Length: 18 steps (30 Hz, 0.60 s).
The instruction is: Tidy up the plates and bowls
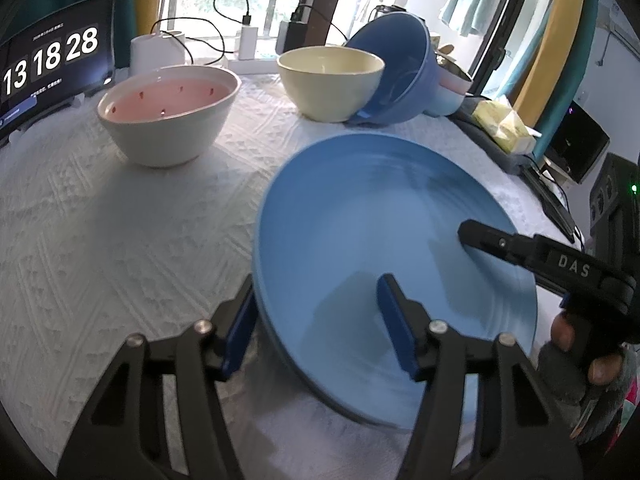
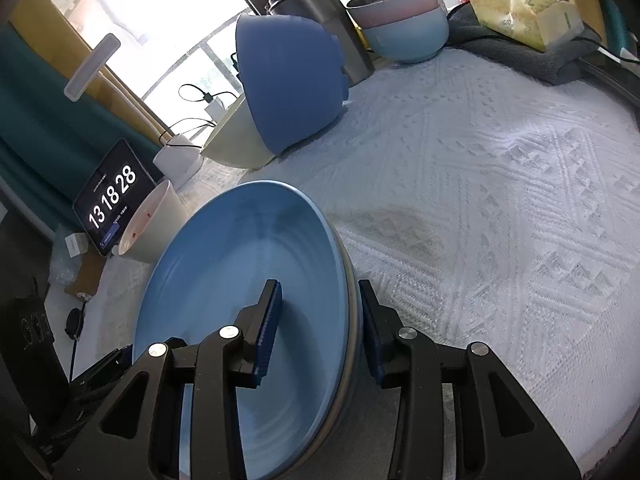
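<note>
Left gripper (image 1: 319, 312) and right gripper (image 2: 320, 312) — both agape — astride blue plate (image 1: 360, 208) rim.

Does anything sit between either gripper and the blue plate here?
Nothing visible does. The left gripper and the right gripper each straddle the rim of the blue plate on opposite sides, one finger inside and one outside. The bowls stand farther back on the table.

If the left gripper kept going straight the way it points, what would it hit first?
Probably the blue plate: the left gripper already straddles its near rim and points down across its face. Depth is uncertain.
</note>
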### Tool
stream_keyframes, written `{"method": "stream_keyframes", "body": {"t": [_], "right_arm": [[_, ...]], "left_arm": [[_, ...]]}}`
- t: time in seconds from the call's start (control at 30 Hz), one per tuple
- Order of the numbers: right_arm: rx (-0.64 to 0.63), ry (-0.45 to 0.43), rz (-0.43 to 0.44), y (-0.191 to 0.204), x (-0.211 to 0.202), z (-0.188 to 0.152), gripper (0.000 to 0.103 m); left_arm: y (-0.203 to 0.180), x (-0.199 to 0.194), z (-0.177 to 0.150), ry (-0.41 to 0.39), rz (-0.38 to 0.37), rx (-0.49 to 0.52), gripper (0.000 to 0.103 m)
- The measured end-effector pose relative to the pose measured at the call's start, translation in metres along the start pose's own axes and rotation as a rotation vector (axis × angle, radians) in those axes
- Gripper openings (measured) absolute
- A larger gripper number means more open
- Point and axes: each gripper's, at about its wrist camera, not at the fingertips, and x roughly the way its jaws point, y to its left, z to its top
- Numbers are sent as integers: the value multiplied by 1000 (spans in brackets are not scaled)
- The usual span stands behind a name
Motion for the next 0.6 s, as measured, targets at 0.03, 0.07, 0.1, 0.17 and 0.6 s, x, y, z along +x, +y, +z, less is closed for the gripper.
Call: {"method": "stream_keyframes", "body": {"t": [0.03, 0.07, 0.1, 0.17, 0.6], "right_arm": [[-1, 1, 0, 1, 0, 0, 40], [-2, 3, -1, 2, 0, 0, 40], [-3, 4, -2, 3, 0, 0, 40], [-10, 5, -1, 7, 1, 0, 40], [-63, 42, 18, 44, 13, -3, 40]], "left_arm": [[1, -1, 0, -1, 0, -2, 60], [2, -2, 0, -2, 1, -4, 60], [4, -3, -1, -4, 2, -7, 60], [7, -5, -1, -6, 4, -12, 60], [43, -26, -6, -28, 37, -72, 60]]}}
